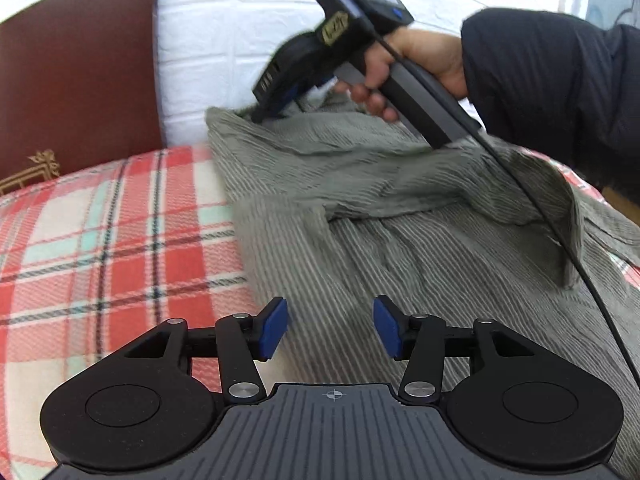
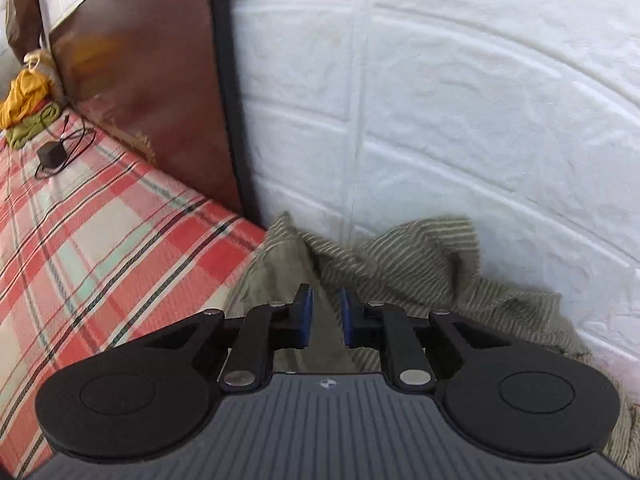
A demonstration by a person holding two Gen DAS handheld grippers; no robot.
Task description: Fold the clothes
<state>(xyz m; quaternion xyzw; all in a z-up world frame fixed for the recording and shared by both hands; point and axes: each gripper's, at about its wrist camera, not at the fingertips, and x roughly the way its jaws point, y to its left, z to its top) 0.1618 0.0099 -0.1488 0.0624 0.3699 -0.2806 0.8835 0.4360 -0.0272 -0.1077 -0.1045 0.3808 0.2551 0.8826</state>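
Right hand-held gripper (image 2: pixel 326 314) nearly closed, pinching a fold of the green striped garment (image 1: pixel 360 208) on the plaid bed (image 1: pixel 100 220) by the wall; left hand-held gripper (image 1: pixel 330 330) wide apart, empty, over the cloth.

Left wrist view: low over bed, facing wall. Right wrist view: nearer wall. Shared: striped garment (image 1: pixel 360 200) (image 2: pixel 400 264), plaid blanket (image 1: pixel 100 232) (image 2: pixel 100 220).

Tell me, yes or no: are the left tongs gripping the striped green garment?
No. The left tongs stand wide open above the striped green garment, with nothing held between their blue pads.
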